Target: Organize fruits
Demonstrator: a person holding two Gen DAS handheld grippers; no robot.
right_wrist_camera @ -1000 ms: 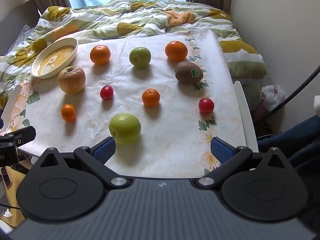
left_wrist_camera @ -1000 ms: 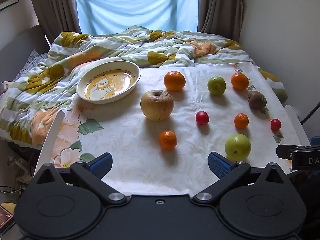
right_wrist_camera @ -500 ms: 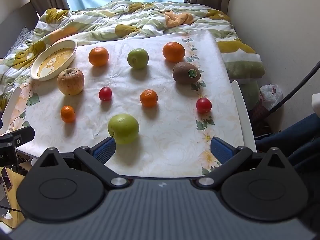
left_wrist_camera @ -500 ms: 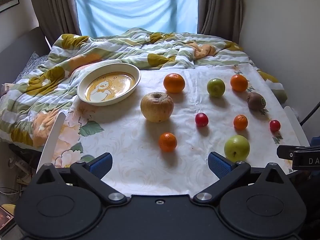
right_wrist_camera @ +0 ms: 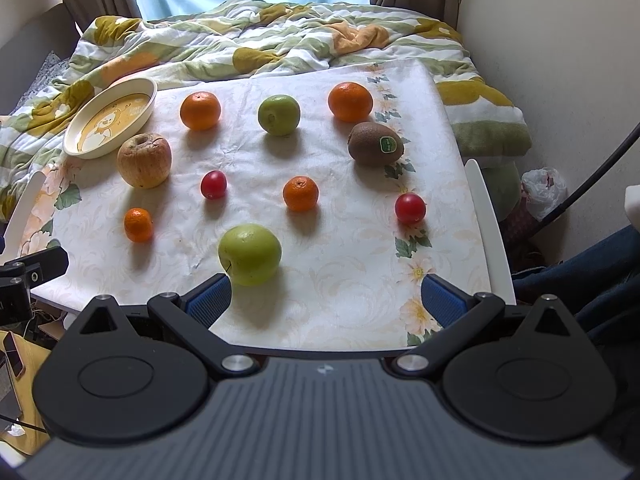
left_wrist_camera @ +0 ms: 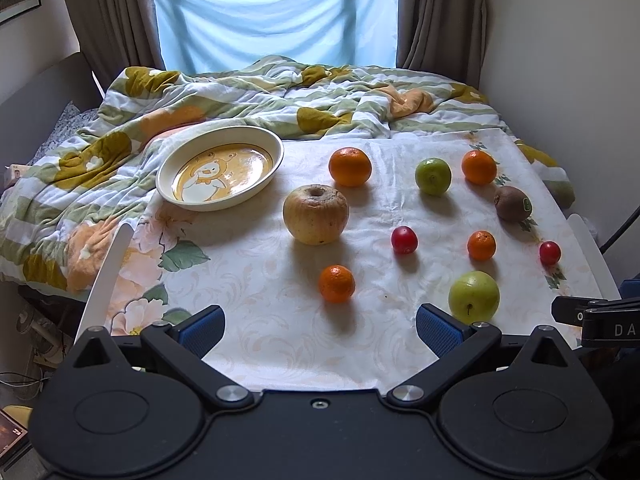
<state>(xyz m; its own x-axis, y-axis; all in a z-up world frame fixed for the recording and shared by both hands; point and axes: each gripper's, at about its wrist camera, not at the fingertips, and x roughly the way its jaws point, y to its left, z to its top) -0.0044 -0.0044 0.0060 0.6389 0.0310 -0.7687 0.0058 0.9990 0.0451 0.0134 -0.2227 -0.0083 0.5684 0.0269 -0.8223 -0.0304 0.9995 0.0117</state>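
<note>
Several fruits lie on a white floral cloth [left_wrist_camera: 260,320]: a big yellow-brown apple [left_wrist_camera: 315,214], a near green apple [left_wrist_camera: 473,295] [right_wrist_camera: 249,254], a far green apple [left_wrist_camera: 433,176], oranges [left_wrist_camera: 349,167] [left_wrist_camera: 479,167], small mandarins [left_wrist_camera: 337,283] [left_wrist_camera: 481,245], two red tomatoes [left_wrist_camera: 404,239] [left_wrist_camera: 550,252] and a kiwi [left_wrist_camera: 513,203] [right_wrist_camera: 375,144]. An empty cream bowl [left_wrist_camera: 219,168] [right_wrist_camera: 111,123] sits at the far left. My left gripper [left_wrist_camera: 319,330] is open and empty at the cloth's near edge. My right gripper [right_wrist_camera: 326,300] is open and empty, its left finger just in front of the near green apple.
A rumpled floral quilt [left_wrist_camera: 248,96] covers the bed behind the cloth. White rails [left_wrist_camera: 106,272] [right_wrist_camera: 488,224] flank the cloth. A wall [left_wrist_camera: 568,60] stands at the right, with a plastic bag [right_wrist_camera: 544,186] on the floor beside it. A curtained window [left_wrist_camera: 276,12] is behind.
Both views have tilted up and shifted slightly, showing more of the window and the bed. The fruits and the bowl have not moved. Both grippers stay open.
</note>
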